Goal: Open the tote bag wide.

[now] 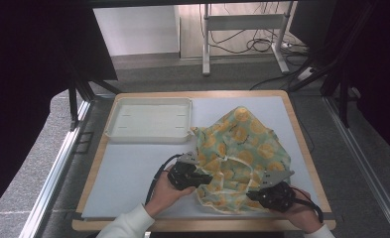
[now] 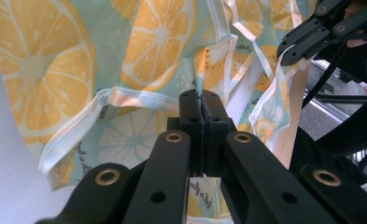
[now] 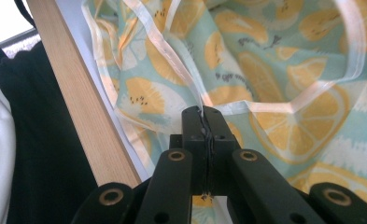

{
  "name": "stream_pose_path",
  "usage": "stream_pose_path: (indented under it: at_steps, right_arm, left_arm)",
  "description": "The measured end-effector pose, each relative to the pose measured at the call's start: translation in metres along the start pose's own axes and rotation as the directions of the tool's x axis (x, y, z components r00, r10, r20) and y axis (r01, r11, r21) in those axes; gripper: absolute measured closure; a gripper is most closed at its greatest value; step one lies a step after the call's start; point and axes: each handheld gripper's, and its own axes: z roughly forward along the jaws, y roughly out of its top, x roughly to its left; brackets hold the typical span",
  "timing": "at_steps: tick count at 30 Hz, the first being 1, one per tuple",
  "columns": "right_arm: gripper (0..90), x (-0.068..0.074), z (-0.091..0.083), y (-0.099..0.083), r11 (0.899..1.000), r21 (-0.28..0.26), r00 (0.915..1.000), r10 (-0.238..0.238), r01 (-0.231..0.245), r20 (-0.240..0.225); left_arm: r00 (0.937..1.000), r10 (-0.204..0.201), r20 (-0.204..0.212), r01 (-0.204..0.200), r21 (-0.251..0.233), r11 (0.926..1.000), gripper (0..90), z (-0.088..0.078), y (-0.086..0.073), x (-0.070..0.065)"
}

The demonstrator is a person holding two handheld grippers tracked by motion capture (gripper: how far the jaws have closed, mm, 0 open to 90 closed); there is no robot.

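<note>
A crumpled pale green cloth (image 1: 242, 148) printed with lemon slices and edged in white tape lies on the right half of the table. My left gripper (image 1: 207, 178) is at the cloth's near-left edge. In the left gripper view its jaws (image 2: 201, 100) are pressed together on a fold of the cloth (image 2: 139, 46). My right gripper (image 1: 256, 194) is at the cloth's near-right edge, by the table's front. In the right gripper view its jaws (image 3: 202, 114) are shut on the white tape of the cloth (image 3: 284, 70). The right gripper (image 2: 293, 53) also shows at the top right of the left gripper view.
A shallow white tray (image 1: 148, 101) stands at the back left of the white table top (image 1: 133, 168). A wooden rim (image 3: 78, 102) runs along the table's front edge, close to my right gripper. A metal stand (image 1: 242, 22) and cables are on the floor beyond the table.
</note>
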Motion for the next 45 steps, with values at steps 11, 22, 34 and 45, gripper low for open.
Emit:
stream_pose_path:
  at_steps: [11,22,34,45]
  right_arm:
    - [88.8,-0.007,-0.01,0.001,0.997,-0.061,0.9988,0.048,-0.048,0.003]
    - [88.8,-0.018,-0.034,0.018,0.986,-0.163,0.9955,0.054,-0.04,0.078]
    - [88.8,-0.045,-0.049,0.04,0.971,-0.233,0.9896,0.078,-0.048,0.12]
    - [88.9,-0.064,-0.059,0.061,0.963,-0.263,0.9817,0.099,-0.053,0.163]
  left_arm:
    - [0.9999,-0.001,-0.012,0.001,0.012,0.9999,89.8,-0.001,0.001,0.0]
    - [0.9989,0.03,-0.036,-0.03,0.004,0.9995,89.7,-0.006,0.013,-0.008]
    - [0.9995,0.008,-0.03,-0.011,-0.09,0.9959,89.6,-0.033,0.041,0.005]
    - [0.9989,0.012,-0.046,-0.017,-0.116,0.9931,89.6,-0.041,0.066,0.01]
